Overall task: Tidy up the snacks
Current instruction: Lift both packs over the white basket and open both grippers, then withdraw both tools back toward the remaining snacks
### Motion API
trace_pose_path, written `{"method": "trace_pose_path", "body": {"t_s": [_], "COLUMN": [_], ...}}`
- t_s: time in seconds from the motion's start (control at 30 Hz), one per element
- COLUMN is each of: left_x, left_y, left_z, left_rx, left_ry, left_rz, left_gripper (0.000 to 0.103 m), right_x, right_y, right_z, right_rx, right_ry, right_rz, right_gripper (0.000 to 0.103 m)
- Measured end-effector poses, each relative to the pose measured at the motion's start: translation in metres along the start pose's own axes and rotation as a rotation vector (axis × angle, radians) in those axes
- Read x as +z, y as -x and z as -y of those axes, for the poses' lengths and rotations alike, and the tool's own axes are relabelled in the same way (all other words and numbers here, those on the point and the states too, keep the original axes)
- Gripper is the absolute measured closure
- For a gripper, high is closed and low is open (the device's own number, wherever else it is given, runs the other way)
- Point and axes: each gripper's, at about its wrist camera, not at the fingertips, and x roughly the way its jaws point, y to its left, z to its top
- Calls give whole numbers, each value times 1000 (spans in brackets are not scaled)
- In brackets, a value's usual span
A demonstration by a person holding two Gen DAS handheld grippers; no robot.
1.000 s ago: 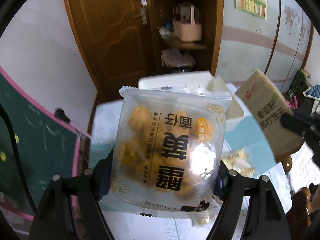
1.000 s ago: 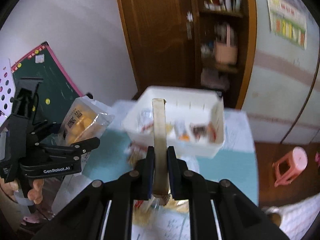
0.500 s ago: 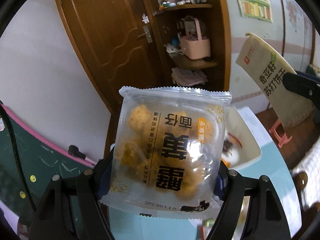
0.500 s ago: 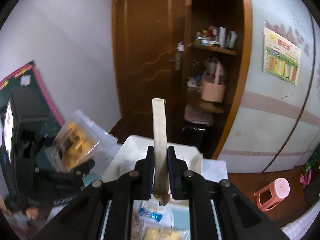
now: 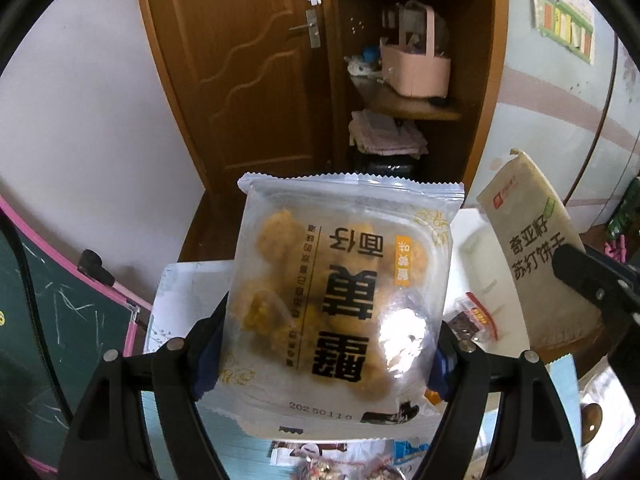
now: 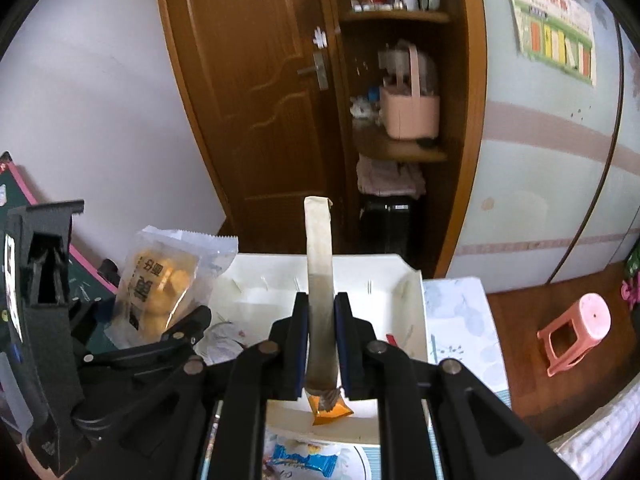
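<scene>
My left gripper [image 5: 328, 344] is shut on a clear snack pack of yellow pastry balls [image 5: 340, 304], held up flat to the camera; it also shows in the right wrist view [image 6: 160, 288]. My right gripper [image 6: 322, 340] is shut on a beige cracker pack [image 6: 318, 280], edge-on and upright, also seen in the left wrist view [image 5: 532, 256]. Both packs hang over a white bin [image 6: 404, 300] that holds small snacks, among them an orange sachet [image 6: 330, 410] and a red wrapped snack [image 5: 474, 316].
A blue wrapped candy [image 6: 306, 458] lies on the table in front of the bin. A green chalkboard with pink frame [image 5: 48, 320] stands at the left. Behind are a wooden door [image 6: 248, 100], shelves with a pink basket [image 6: 408, 116], and a pink stool [image 6: 576, 332].
Both grippers tilted up and then back down, so the white bin and table are in view again below the held packs. Both grips are unchanged.
</scene>
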Motion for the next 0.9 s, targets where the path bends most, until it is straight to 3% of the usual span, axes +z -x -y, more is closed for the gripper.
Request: {"method": "trace_pose_path", "body": {"t_s": [0.03, 0.13, 0.17, 0.2, 0.27, 0.3, 0.9], "left_x": [-2, -5, -6, -8, -12, -12, -28], "left_y": [-6, -24, -27, -30, -36, -39, -20], "left_z": [1, 3, 4, 6, 10, 12, 6], "left_rx": [0, -62, -74, -76, -70, -71, -94], "left_ry": [-1, 1, 3, 3, -7, -9, 4], "left_rz": [-9, -36, -48, -58, -76, -80, -94], "left_gripper": [21, 3, 1, 1, 1, 1, 1], "right_x": [-2, -12, -14, -17, -23, -25, -37], "right_y": [-7, -24, -29, -34, -39, -38, -27], "right_z": [1, 5, 6, 8, 12, 13, 14], "right_rx": [0, 5, 0, -2, -8, -14, -40], "right_ry": [-4, -47, -61, -75, -105, -109, -83], "right_rz": [-11, -67, -90, -111, -122, -116, -148], "right_gripper": [90, 89, 84, 68, 46, 43, 43]}}
